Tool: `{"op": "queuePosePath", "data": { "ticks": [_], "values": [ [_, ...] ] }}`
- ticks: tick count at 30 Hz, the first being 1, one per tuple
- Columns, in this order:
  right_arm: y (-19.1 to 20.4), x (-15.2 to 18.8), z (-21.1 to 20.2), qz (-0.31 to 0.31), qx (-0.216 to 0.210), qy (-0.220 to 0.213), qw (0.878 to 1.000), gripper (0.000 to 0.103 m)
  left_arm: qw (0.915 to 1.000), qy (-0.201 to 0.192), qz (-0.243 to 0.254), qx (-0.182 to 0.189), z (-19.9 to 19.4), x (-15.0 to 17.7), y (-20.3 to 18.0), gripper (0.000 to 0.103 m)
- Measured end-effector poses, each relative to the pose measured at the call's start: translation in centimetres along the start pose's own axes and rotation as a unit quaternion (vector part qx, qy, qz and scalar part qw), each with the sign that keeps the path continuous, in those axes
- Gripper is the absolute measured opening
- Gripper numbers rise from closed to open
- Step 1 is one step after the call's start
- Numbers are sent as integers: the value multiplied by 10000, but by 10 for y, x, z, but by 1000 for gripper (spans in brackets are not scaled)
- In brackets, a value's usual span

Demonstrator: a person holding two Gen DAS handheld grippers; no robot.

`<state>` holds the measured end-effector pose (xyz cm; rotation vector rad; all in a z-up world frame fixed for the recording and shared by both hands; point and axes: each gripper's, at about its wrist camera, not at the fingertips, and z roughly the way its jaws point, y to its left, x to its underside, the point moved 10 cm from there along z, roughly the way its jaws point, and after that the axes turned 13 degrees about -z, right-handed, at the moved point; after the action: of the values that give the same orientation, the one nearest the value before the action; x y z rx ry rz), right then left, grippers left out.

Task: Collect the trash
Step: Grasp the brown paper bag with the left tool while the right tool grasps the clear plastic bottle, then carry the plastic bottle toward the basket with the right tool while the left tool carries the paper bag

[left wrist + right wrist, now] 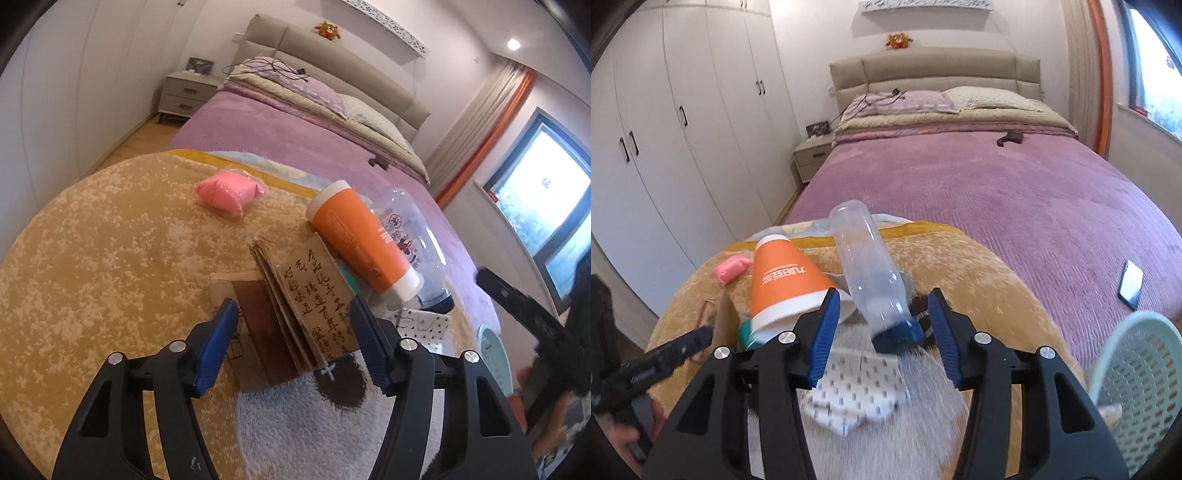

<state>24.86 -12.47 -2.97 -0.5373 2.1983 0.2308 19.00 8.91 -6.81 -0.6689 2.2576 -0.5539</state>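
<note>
on the bed (1015, 192), over a yellow blanket (92, 258), the trash is gathered: a brown paper bag (314, 295), an orange cup (354, 240) lying on its side, a clear bottle (868, 266) with a blue cap, a pink packet (225, 192) and a spotted wrapper (857, 391). the left tool (291, 347) is seen open, its blue pads either side of the paper bag and not pressed on it. the right tool (882, 332) is likewise open, with the bottle's cap end between its pads, untouched. a pale green basket (1134, 373) is seen at the right edge, near a phone (1131, 283).
</note>
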Motion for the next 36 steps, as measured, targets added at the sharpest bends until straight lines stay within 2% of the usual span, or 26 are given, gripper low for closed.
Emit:
{"op": "queuePosePath", "data": {
  "ticks": [6, 11, 15, 18, 23, 29, 34, 36],
  "values": [
    [4, -1, 49, -199, 43, 312, 9993, 47, 9998, -146, 89, -118, 6, 3, 4, 39],
    [7, 0, 70, -203, -109, 455, 9987, 49, 9996, -200, 113, -143, 7, 2, 7, 36],
    [10, 0, 77, -327, -22, 489, 9983, 49, 9998, -119, 131, -91, 8, 8, 8, 24],
    [10, 0, 78, -355, 16, 472, 9983, 48, 9997, -115, 207, -94, 8, 12, 4, 15],
    [13, -1, 75, -477, 79, 386, 9981, 47, 9992, -216, 311, -155, 5, 13, 1, 13],
    [11, 0, 56, -350, -57, 288, 9990, 47, 9991, -243, 357, -17, -4, 14, -4, 4],
    [12, 11, 34, 49, -574, 233, 9981, 47, 9981, -387, 454, 152, -24, 21, -12, 4],
    [12, 18, 24, 177, -632, 190, 9977, 47, 9978, -400, 482, 201, -30, 25, -15, 4]
  ]
}}
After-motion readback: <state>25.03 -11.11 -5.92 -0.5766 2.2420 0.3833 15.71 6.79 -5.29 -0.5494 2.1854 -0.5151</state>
